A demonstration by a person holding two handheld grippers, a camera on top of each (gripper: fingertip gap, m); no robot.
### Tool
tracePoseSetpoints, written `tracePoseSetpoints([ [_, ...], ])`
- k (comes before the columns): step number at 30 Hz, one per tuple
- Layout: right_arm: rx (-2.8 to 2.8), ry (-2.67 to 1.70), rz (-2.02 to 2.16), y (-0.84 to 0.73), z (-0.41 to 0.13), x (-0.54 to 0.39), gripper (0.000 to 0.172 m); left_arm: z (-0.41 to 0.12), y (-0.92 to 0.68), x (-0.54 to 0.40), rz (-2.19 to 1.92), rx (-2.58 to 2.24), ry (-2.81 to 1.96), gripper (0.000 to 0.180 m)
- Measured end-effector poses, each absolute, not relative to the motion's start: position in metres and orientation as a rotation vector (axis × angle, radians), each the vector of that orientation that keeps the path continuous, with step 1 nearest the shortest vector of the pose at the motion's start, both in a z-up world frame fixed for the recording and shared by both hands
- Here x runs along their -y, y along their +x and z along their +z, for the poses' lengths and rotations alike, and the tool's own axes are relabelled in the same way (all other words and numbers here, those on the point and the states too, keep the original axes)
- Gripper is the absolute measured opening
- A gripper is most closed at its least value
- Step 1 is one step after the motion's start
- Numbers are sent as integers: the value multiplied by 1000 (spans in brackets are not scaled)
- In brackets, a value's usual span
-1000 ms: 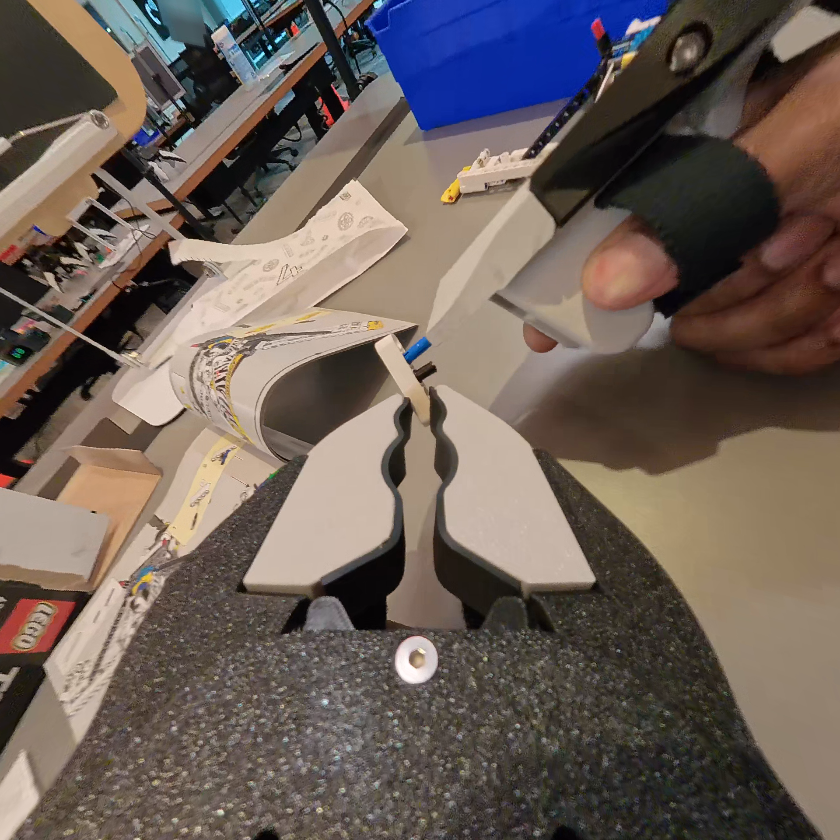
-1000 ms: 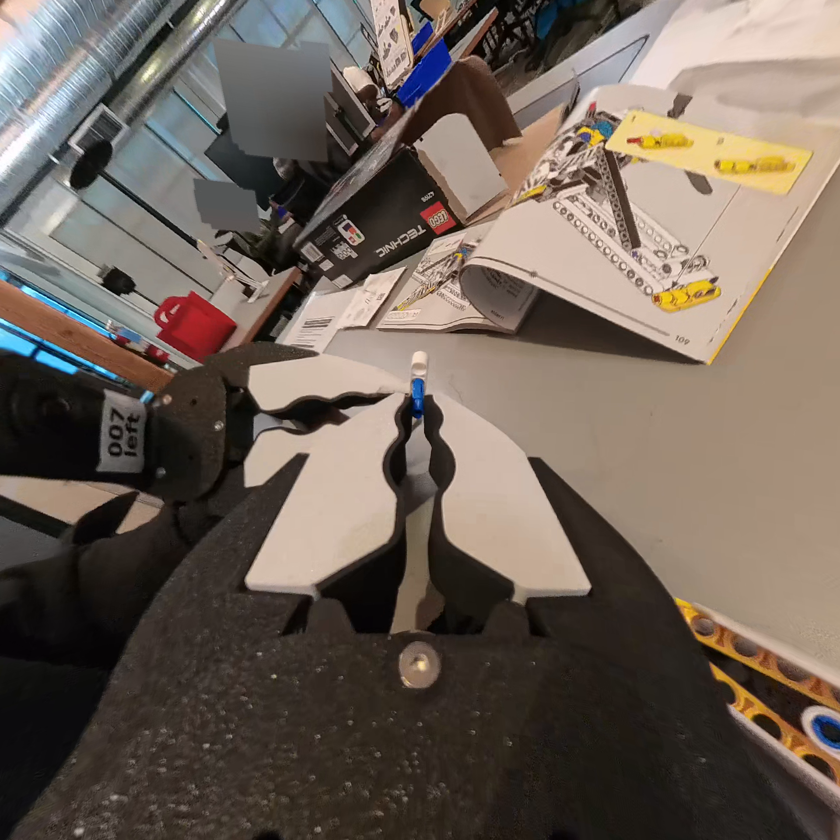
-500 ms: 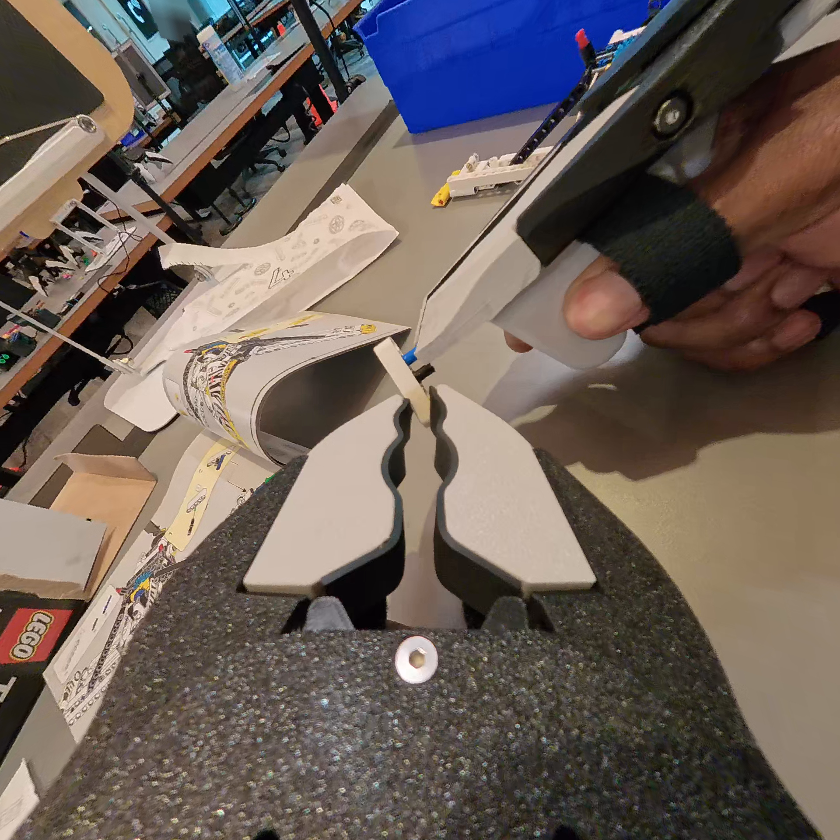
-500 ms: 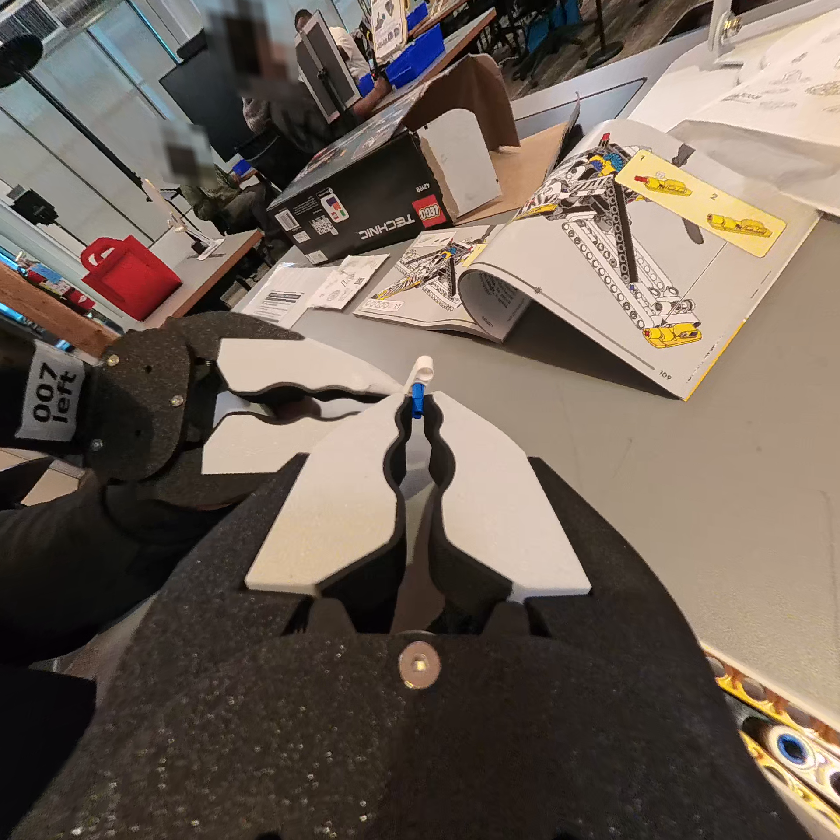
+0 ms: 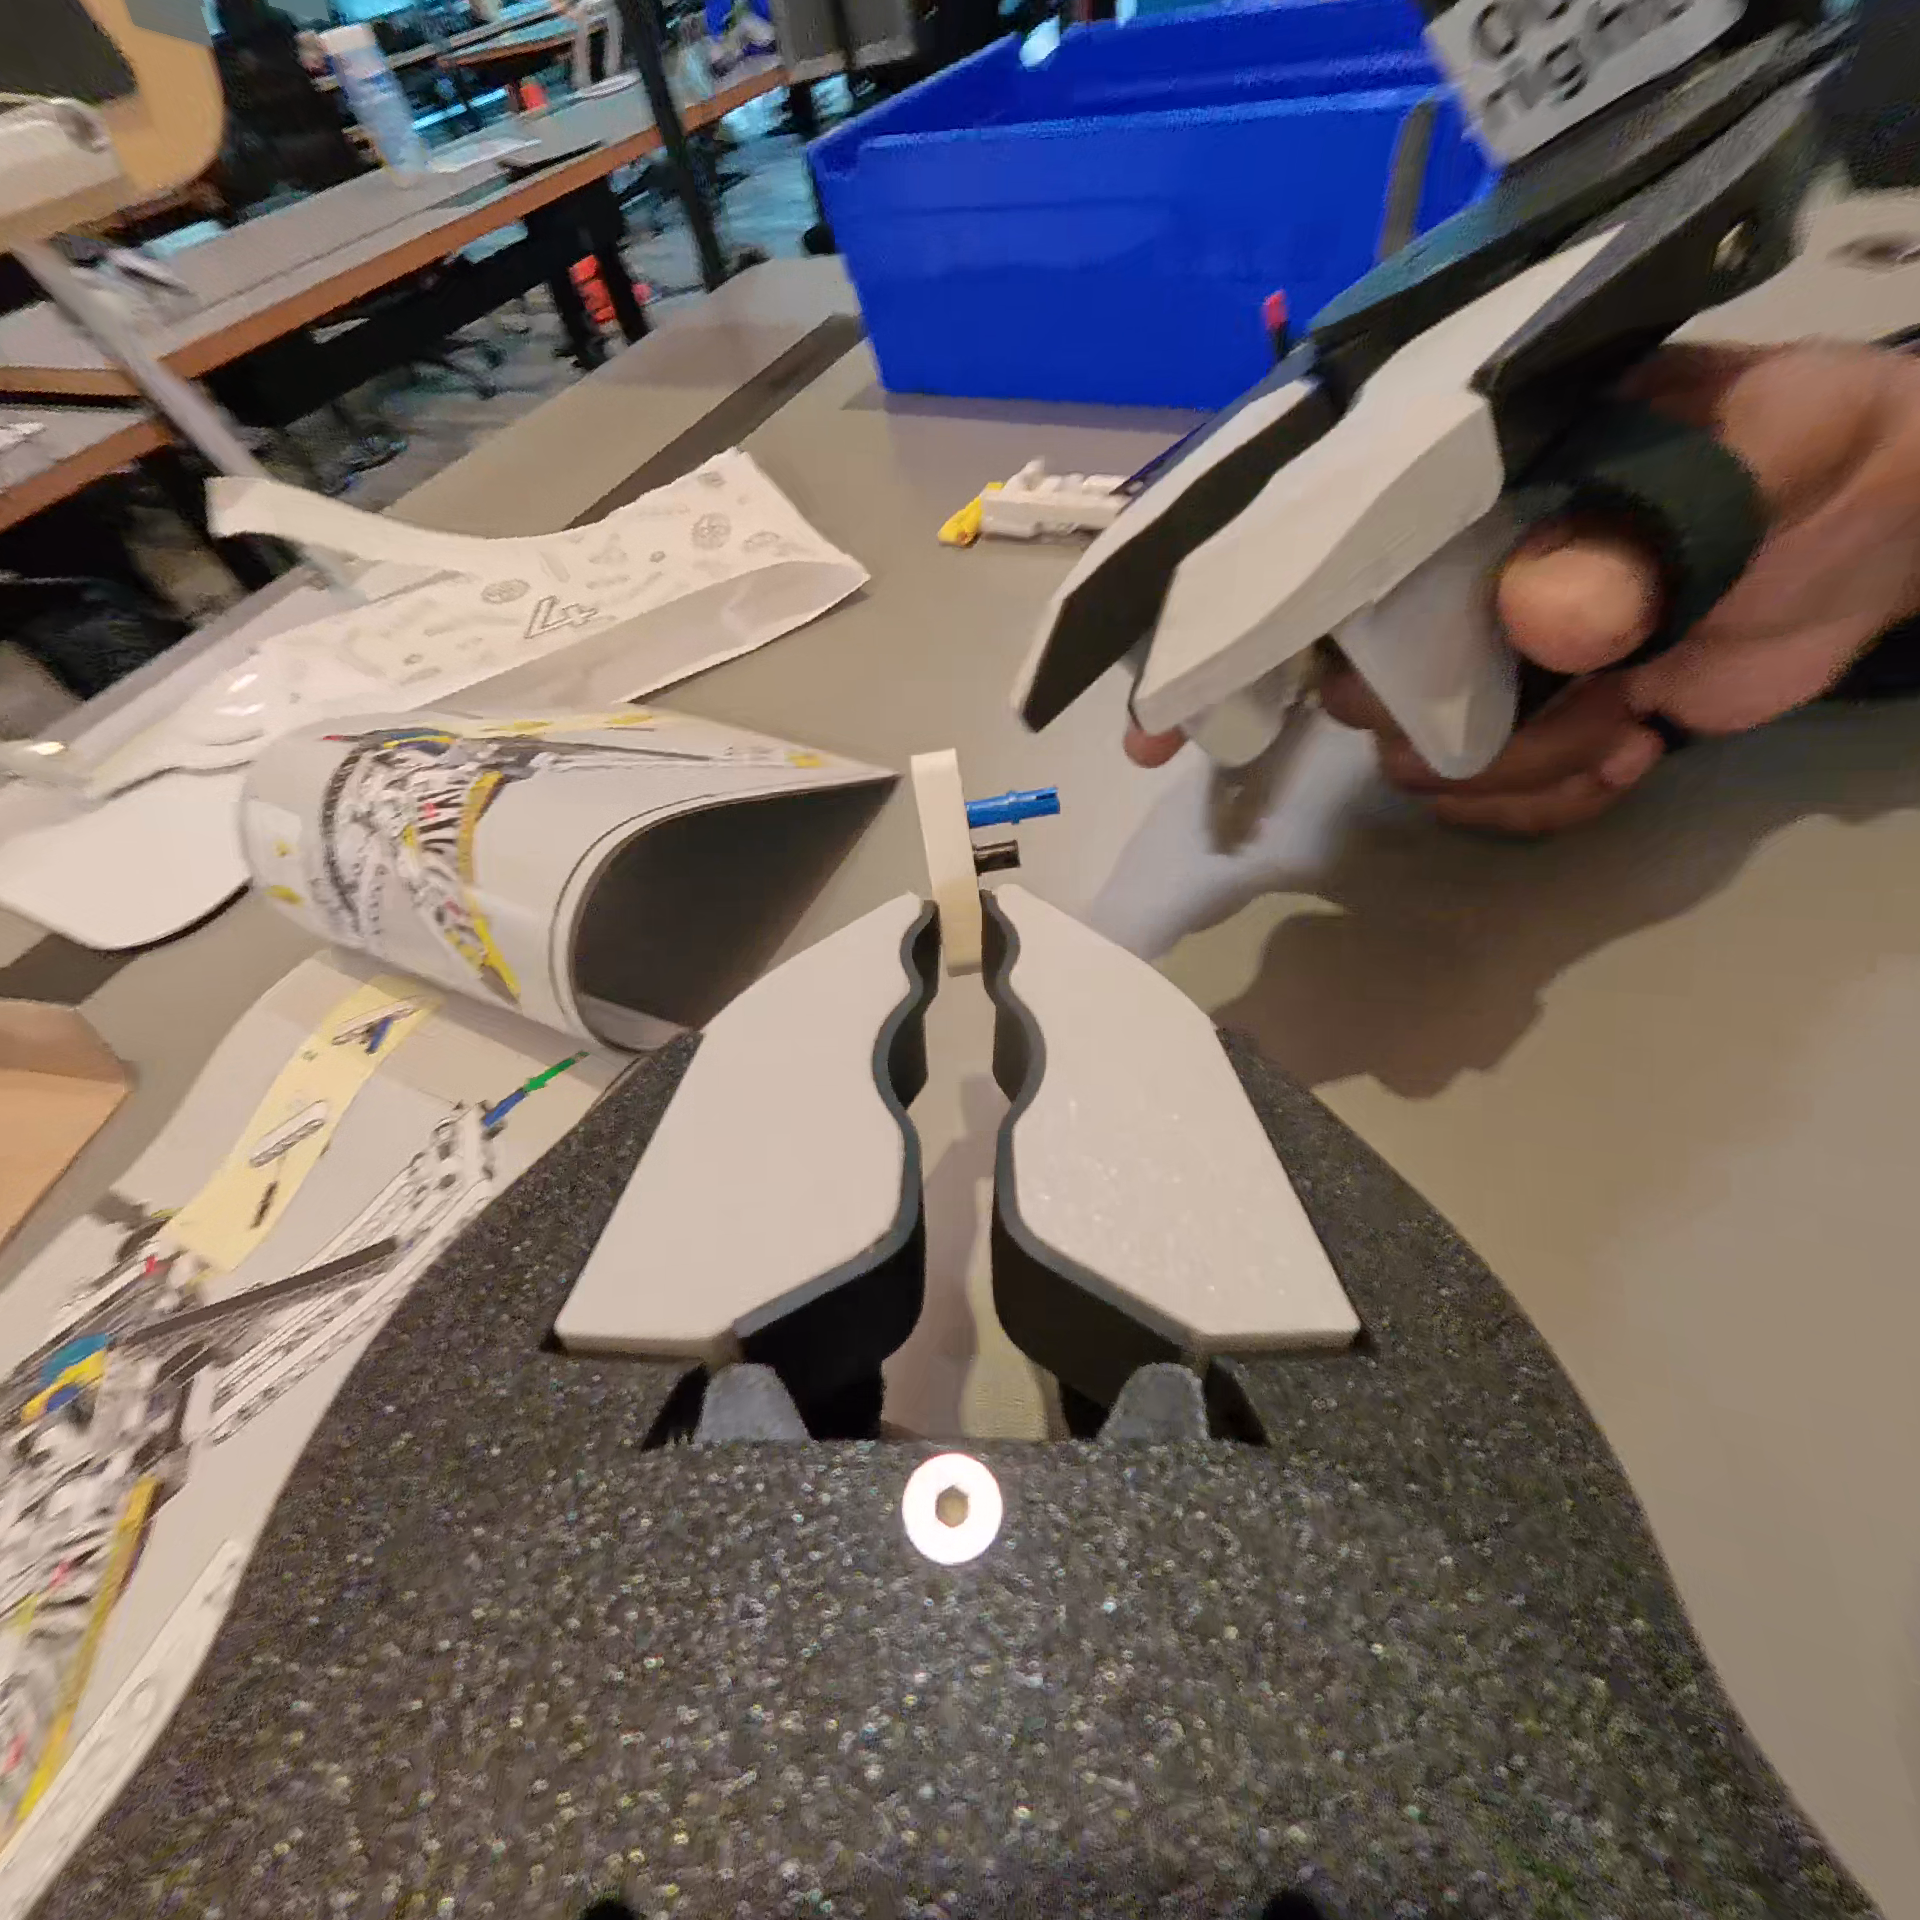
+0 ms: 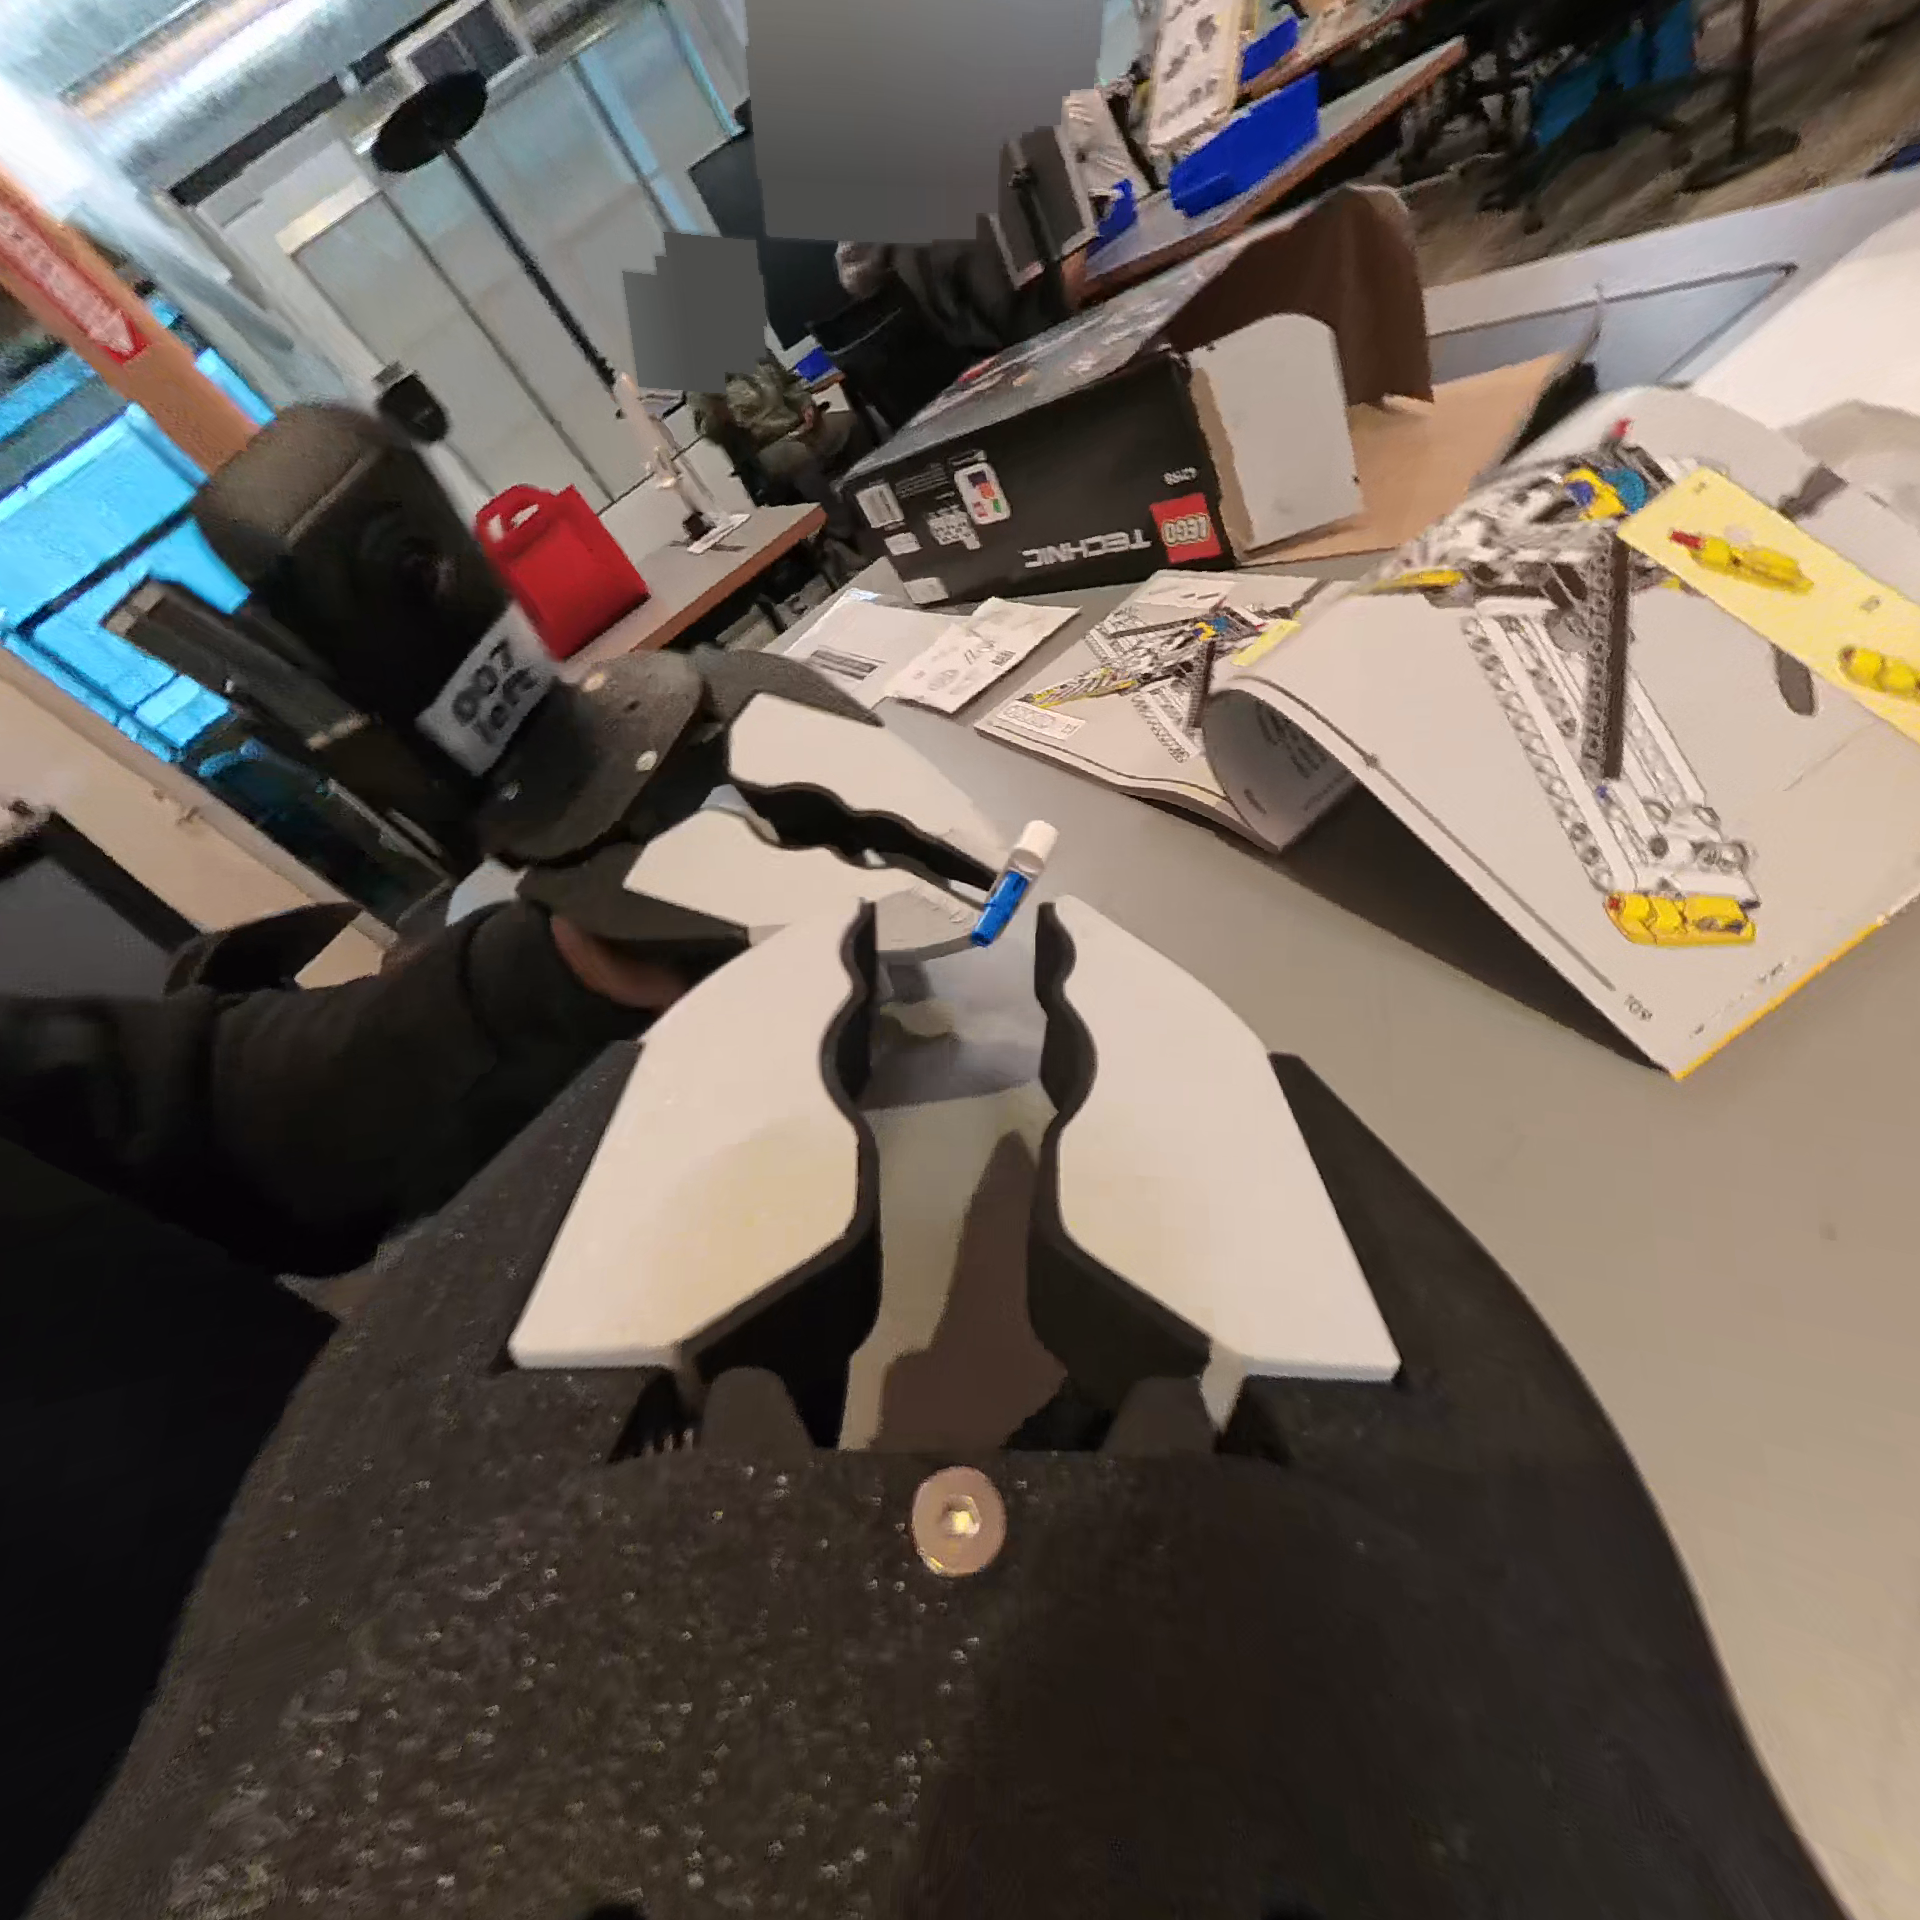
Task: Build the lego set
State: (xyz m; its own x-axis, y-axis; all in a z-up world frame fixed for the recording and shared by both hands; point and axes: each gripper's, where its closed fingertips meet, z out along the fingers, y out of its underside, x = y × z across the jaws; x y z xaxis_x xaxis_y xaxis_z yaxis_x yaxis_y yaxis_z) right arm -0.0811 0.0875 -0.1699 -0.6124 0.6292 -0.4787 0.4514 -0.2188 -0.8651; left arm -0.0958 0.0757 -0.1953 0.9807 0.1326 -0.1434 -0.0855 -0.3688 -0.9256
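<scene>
My left claw [image 5: 958, 914] is clamped on a white beam [image 5: 943, 831] carrying a blue pin [image 5: 1010, 804]; my right claw [image 6: 951, 914] stands apart just beside that pin.

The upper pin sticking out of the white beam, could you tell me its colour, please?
Blue; the upper pin shows best in the left wrist view.

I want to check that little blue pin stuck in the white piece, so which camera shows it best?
The left wrist view: the blue pin juts sideways from the white beam clamped in the left gripper, sharp and unobstructed. In the right wrist view it is smaller, blurrier and foreshortened, ahead of the open right gripper.
</scene>
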Motion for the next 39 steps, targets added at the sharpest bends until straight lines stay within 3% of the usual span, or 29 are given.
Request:
tracePoseSetpoints([
  [12, 2035, -900, 1995, -57, -162, -61, 38, -176, -59, -61, -326, -90, -1752, 7],
  [39, 2082, -844, 2081, -44, -162, -54, 24, -179, -40, -60, -366, -202, -1767, 7],
])
